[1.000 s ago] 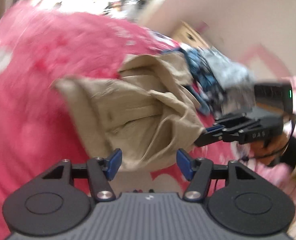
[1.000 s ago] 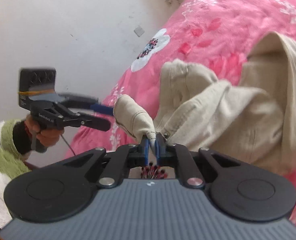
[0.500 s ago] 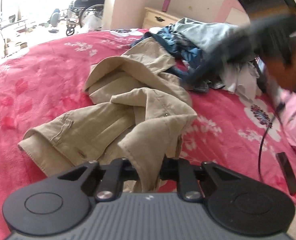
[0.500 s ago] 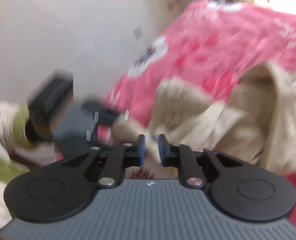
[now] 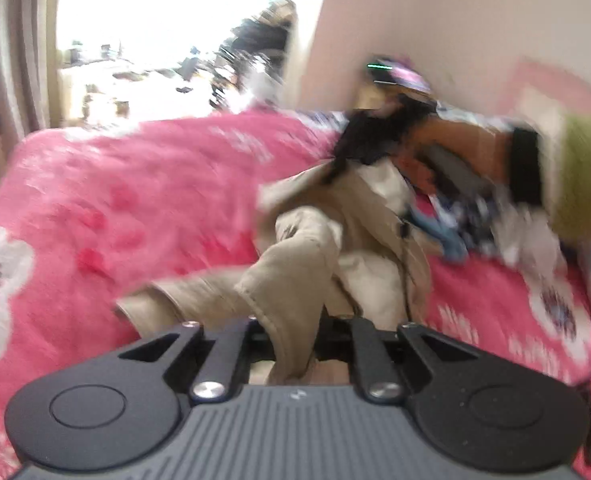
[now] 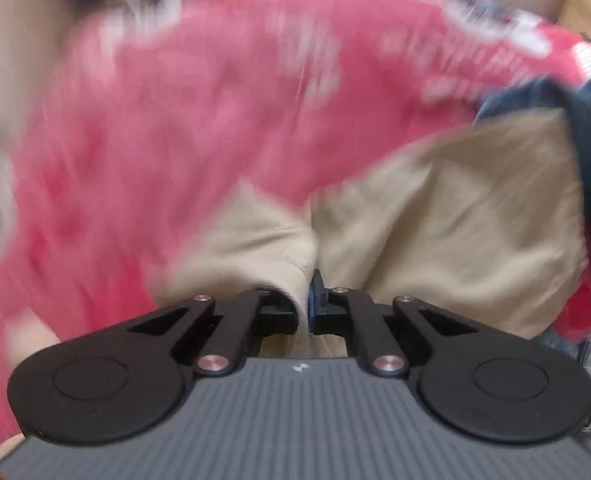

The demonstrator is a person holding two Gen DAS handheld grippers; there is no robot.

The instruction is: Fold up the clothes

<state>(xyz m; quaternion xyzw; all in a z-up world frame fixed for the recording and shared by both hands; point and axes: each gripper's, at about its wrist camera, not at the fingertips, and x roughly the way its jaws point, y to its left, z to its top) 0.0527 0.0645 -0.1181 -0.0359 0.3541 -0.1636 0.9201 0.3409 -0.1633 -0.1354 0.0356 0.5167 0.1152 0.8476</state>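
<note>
The folding has barely begun, by the look of it. The khaki garment point(image 5: 347, 240) lies crumpled on the pink floral blanket point(image 5: 135, 200), near the middle of the bed, with no flat panel or clean crease anywhere – spreading it out and every fold remain to be done.

The left gripper point(image 5: 295, 344) is closing on a hemmed flap at the garment's near edge, and the cloth sits pinched between its fingers. The right gripper point(image 6: 309, 304) is clamped on another fold of the same khaki fabric, seen close in its own view; in the left view it is a blurred dark shape at the garment's far end.

The garment looks like stout cotton twill – stitched seams, thick hems, soft rounded bulges. The blanket is plush, with white flowers. To the far right lies a heap of other clothes point(image 5: 467, 224), blue and patterned.
</note>
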